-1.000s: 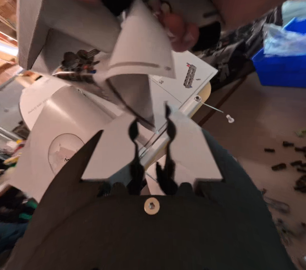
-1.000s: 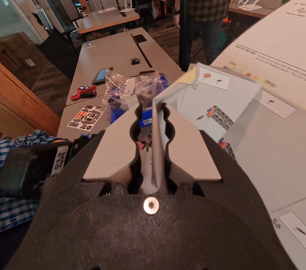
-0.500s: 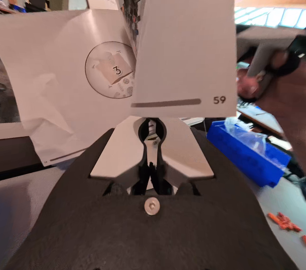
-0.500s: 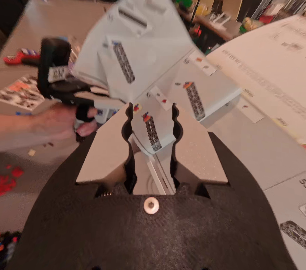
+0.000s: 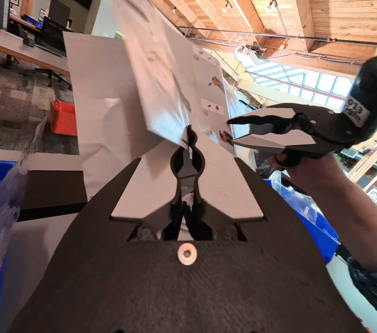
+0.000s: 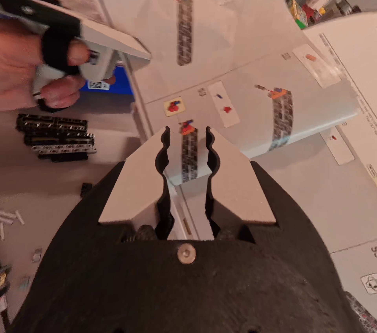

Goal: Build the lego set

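Observation:
The white instruction booklet stands tilted up with its pages fanned. My left gripper is shut on its lower edge; it also shows at the upper left of the right wrist view, held by a hand. My right gripper is open and empty, hovering just above an open page of the booklet. It also shows at the right of the left wrist view, with its tips at the page edge. A black beam assembly lies on the table left of the booklet.
A blue bin with clear bags stands beside the booklet and shows in the right wrist view. Several loose white pins and a small black piece lie on the table. A red box sits on the floor far off. The tips of one gripper are about 10 centimetres away from the tips of the other. The black beam assembly is about 25 centimetres from both grippers' fingertips.
My right gripper let go of the page it pinched and now hovers open over the booklet. My left gripper closed on the booklet and tilted it up, and the pages fanned.

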Available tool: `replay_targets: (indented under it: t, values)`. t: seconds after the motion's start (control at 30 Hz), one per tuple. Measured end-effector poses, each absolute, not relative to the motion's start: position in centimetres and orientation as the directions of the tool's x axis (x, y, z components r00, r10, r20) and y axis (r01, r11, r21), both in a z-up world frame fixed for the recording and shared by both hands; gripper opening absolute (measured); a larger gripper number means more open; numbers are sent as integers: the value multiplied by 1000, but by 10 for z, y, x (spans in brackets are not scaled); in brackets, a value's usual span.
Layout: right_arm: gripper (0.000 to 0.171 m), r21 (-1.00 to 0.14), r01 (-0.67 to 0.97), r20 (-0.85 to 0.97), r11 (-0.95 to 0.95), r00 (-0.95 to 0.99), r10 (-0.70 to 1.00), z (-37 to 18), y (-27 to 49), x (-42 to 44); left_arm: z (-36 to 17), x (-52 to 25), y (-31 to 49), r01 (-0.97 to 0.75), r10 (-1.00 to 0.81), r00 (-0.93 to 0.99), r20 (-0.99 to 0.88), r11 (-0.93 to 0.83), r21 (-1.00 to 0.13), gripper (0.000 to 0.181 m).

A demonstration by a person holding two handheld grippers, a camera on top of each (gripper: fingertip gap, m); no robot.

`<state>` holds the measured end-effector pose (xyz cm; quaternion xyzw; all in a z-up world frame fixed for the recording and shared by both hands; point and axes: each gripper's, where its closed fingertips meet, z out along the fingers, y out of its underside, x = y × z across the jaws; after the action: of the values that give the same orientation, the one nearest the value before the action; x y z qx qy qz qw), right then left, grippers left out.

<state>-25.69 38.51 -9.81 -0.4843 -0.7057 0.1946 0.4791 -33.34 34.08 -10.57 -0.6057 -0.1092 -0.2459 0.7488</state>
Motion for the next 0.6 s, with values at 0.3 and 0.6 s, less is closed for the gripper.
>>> replay_targets:
  t: [0.3,0.6]
  values:
    - [22,-456,501,668,735,-353,655,-156,330,-257,-107,-340,350,525,-257,836,485,118,-843,0]
    - [4,-223,557,840,800,-306,447,-175,345,-305,-135,-350,357,583,-233,800,552,89,-808,0]
